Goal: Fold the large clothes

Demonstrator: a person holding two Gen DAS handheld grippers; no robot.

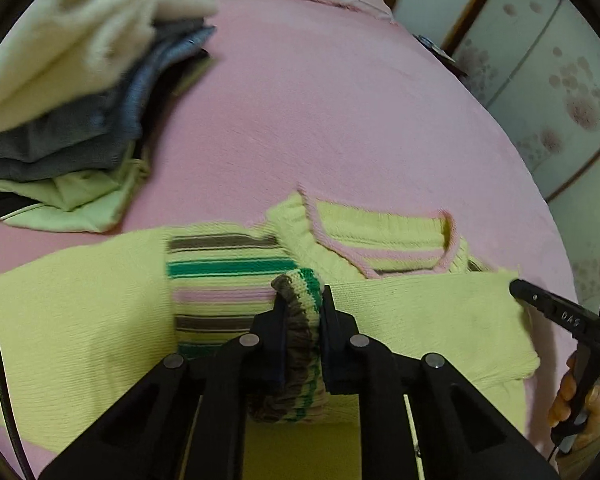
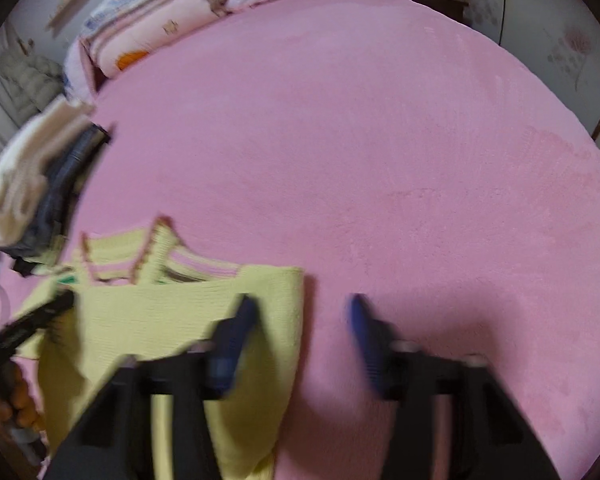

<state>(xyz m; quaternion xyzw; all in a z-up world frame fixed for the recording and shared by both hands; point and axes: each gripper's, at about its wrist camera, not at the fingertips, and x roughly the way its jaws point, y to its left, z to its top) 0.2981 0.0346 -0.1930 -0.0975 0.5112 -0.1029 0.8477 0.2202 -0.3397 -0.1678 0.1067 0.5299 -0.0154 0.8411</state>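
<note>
My left hand-held gripper (image 1: 302, 300) pinches the striped cuff (image 1: 296, 284) of the yellow sweater (image 1: 80, 300) lying on the pink bed (image 1: 320, 120); my right hand-held gripper (image 2: 302, 310) hangs open, empty, at its edge.

Sweater (image 1: 80, 304): pale yellow-green body; sleeve striped brown, green, pink; collar edged pink.
Bedspread (image 1: 320, 120) beneath sweater: plain pink.
Clothes pile (image 1: 60, 92) beyond sweater's left end: cream on top, grey and blue below, light green at bottom.
Quilt (image 2: 148, 28) far beyond sweater: pink with stripes, orange prints.
</note>
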